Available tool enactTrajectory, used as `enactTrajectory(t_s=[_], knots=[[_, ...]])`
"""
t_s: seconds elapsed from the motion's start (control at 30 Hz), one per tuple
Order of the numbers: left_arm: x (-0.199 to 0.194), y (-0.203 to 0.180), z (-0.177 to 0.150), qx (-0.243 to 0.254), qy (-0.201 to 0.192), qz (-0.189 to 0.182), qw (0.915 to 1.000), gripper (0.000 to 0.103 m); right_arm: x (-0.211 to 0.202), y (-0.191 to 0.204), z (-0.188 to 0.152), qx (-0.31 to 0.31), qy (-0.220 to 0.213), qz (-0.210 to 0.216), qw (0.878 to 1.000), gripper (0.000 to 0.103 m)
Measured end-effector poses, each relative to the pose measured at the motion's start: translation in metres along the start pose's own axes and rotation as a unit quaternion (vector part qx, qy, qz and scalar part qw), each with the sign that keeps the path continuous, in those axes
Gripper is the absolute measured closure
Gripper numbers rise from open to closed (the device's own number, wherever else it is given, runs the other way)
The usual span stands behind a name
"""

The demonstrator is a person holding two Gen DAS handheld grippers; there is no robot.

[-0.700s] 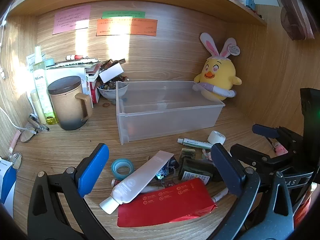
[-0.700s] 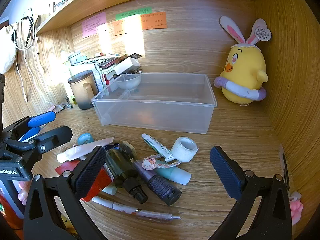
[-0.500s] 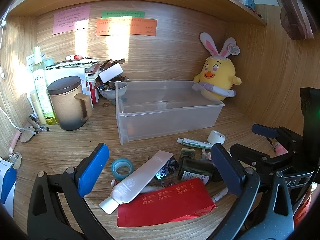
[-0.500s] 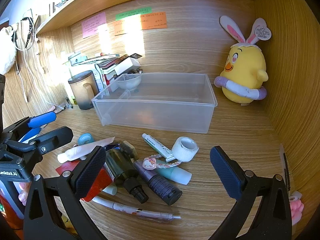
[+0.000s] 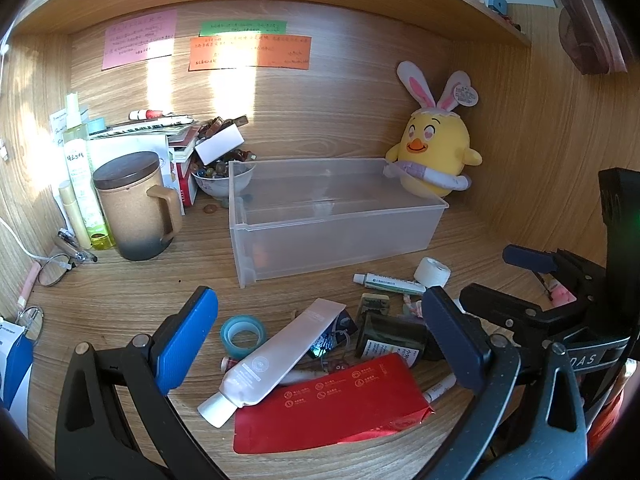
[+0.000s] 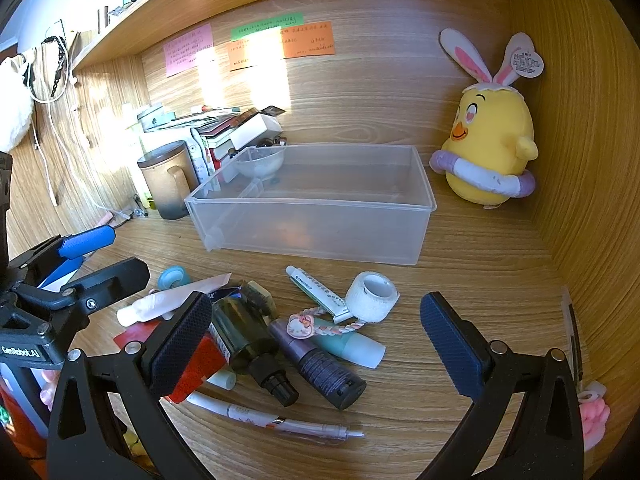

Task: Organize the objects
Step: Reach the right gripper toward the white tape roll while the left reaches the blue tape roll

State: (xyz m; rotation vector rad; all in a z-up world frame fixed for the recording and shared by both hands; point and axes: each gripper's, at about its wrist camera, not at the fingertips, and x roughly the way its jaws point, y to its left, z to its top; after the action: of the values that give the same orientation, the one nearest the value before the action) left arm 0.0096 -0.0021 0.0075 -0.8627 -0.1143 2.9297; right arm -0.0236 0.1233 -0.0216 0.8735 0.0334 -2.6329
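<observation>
Two hand-held grippers are hovering over a pretty cluttered desk, so going big to small. The clear plastic bin is the largest thing, sitting at about 12 o'clock from the pile, and I can't make out anything inside it. At its 2 o'clock a yellow chick plush with bunny ears is tucked in the corner, just beside the bin's back corner. At the bin's 9 o'clock stands a brown lidded mug, handle toward the bin.

The left hand-held gripper has its blue pads spread wide apart with nothing between them; it's tilted down over the pile. The right hand-held gripper is the same deal, jaws wide apart, nothing pinched.

The stuff to sort is all heaped on the desk in front of the bin: a red foil pouch at 6 o'clock in the left view, a white tube lying across its top edge, a dark green bottle, a purple bottle just beside it, a teal tube, a thin ointment tube touching a white bandage roll, a pen nearest the camera, and a blue tape roll at the pile's 9 o'clock.
</observation>
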Motion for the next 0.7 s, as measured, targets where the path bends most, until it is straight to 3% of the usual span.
enactTrajectory(t_s=[0.57, 0.7], knots=[[0.012, 0.016, -0.006, -0.013, 0.01, -0.002, 0.9999, 0.0, 0.014, -0.007, -0.001, 0.005, 0.017, 0.007, 1.0, 0.0], [0.022, 0.033, -0.006, -0.028, 0.033, -0.006, 0.999, 0.018, 0.023, -0.014, 0.001, 0.01, 0.028, 0.008, 1.0, 0.0]])
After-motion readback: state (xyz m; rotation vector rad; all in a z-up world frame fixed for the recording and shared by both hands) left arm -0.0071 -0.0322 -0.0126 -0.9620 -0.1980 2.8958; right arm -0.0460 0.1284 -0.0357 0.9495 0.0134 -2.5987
